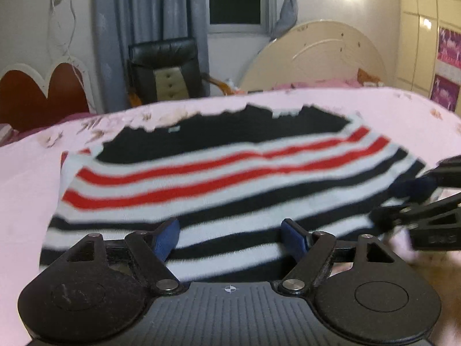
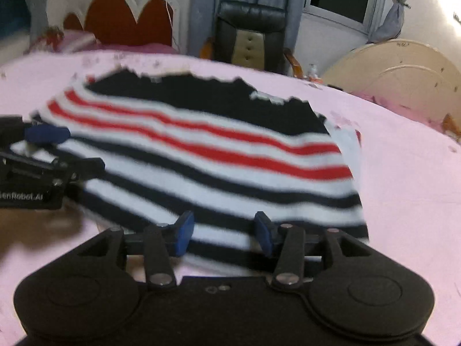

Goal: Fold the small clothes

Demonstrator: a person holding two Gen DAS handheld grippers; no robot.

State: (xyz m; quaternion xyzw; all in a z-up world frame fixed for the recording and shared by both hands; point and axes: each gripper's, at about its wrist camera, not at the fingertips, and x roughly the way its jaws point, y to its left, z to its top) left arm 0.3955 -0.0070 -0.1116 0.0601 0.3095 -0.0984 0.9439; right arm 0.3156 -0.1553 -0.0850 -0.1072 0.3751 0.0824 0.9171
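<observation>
A small striped knit garment [image 1: 219,178], black at the far end with red, white and black stripes, lies on a pink sheet [image 1: 26,190]. It also shows in the right wrist view [image 2: 207,155]. My left gripper [image 1: 230,238] is open, its blue pads apart over the garment's near edge. My right gripper [image 2: 224,232] is open over the near edge too. Each gripper shows at the side of the other's view: the right one [image 1: 403,201], the left one [image 2: 57,147]. Both views are blurred.
The pink sheet [image 2: 403,173] covers the whole work surface. Behind it stand a black leather chair [image 1: 167,69], a cream headboard [image 1: 322,54], a red scalloped headboard [image 2: 126,20], grey curtains and a window.
</observation>
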